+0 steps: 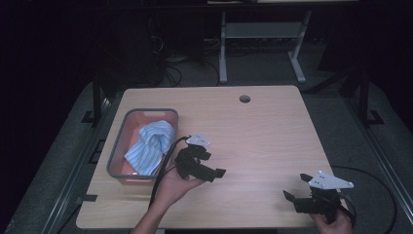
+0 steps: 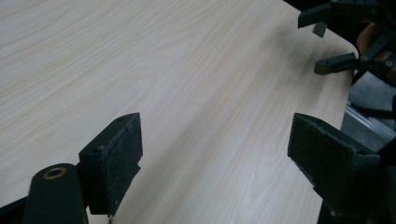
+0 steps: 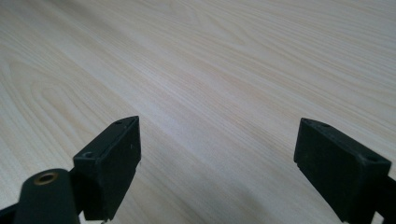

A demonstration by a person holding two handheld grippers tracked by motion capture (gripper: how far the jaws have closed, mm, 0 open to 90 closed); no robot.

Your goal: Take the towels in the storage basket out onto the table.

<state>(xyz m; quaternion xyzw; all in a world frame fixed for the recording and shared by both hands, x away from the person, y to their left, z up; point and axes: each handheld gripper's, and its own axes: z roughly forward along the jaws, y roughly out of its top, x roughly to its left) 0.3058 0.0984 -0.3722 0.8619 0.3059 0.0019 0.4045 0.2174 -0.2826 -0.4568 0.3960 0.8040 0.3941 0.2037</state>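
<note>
A blue-and-white striped cloth (image 1: 151,146) lies bunched in a grey bin (image 1: 117,151) with a pinkish inside, at the table's left. My left gripper (image 1: 214,168) hovers just right of the bin, held in a hand, jaws wide apart with nothing between them (image 2: 215,154). My right gripper (image 1: 297,187) is near the table's front right corner, also open and empty (image 3: 217,158). In the left gripper view the right gripper (image 2: 336,39) appears at the top right over the table edge.
The light wooden table (image 1: 253,141) has a round cable hole (image 1: 244,99) near its far edge. Cables trail from both grippers. Behind the table stands a desk frame (image 1: 260,44) on a dark floor.
</note>
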